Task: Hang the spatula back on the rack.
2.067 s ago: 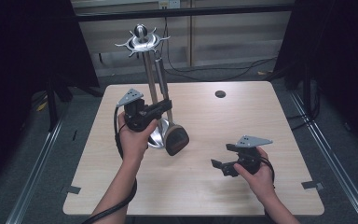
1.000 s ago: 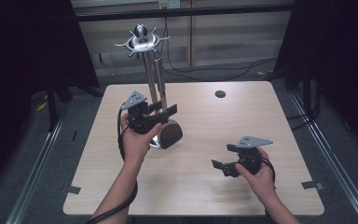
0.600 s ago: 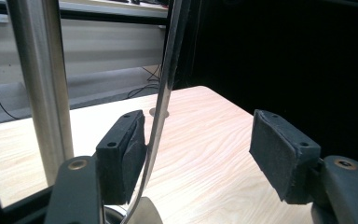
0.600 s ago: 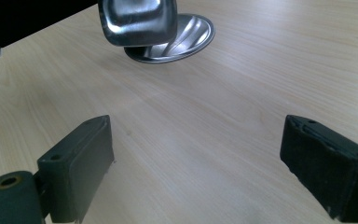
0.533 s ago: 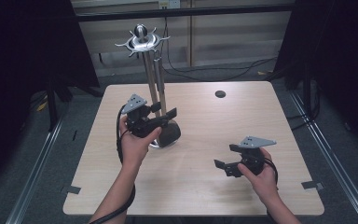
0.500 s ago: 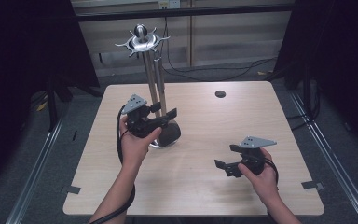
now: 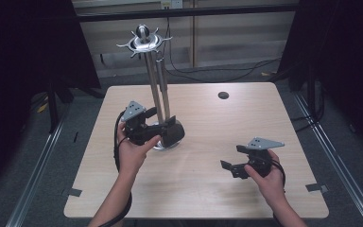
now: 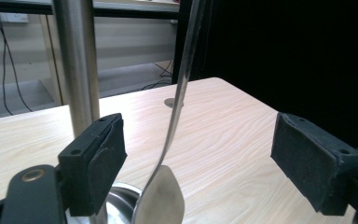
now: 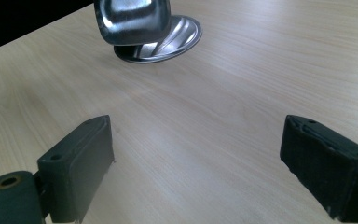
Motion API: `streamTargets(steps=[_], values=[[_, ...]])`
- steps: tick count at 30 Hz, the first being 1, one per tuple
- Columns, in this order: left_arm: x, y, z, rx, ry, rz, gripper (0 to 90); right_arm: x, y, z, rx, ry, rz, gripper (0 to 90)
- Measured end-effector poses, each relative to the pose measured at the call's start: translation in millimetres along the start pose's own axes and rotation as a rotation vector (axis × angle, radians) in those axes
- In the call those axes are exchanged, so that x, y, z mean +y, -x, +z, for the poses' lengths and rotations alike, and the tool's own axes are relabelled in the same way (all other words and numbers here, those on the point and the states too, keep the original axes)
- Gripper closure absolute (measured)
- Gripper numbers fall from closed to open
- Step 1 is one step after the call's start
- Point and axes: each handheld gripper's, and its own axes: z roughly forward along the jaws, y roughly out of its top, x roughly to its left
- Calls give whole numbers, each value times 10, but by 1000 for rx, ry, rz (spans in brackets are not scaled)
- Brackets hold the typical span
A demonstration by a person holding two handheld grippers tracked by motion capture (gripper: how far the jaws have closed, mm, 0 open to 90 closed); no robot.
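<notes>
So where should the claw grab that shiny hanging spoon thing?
Probably its thin handle, above the wide blade. The utensil hangs beside the stand's pole, already between the left claw's open jaws, so close from both sides there; the narrow straight stem fits the pads best.

A pale wooden table [image 7: 208, 194] carries a metal utensil stand [image 7: 156, 90] on its round base.
</notes>
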Motion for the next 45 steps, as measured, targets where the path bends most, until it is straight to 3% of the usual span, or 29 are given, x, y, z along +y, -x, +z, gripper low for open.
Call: streamTargets(steps=[15,21,26,29,45], values=[[-158,-32,-106,15,-26,28,99,5,11,-8,-7,3,-9,91],[-243,-56,-139,11,-23,10,95,2,12,-6,-6,-2,-9,91],[-327,-84,-169,13,-45,19,95,-3,15,-2,-8,-3,-5,91],[-382,-101,-180,18,-44,-4,95,1,17,-5,-7,-3,-6,91],[-674,-180,-277,29,-117,1,93,-2,36,-31,-11,-1,1,91]])
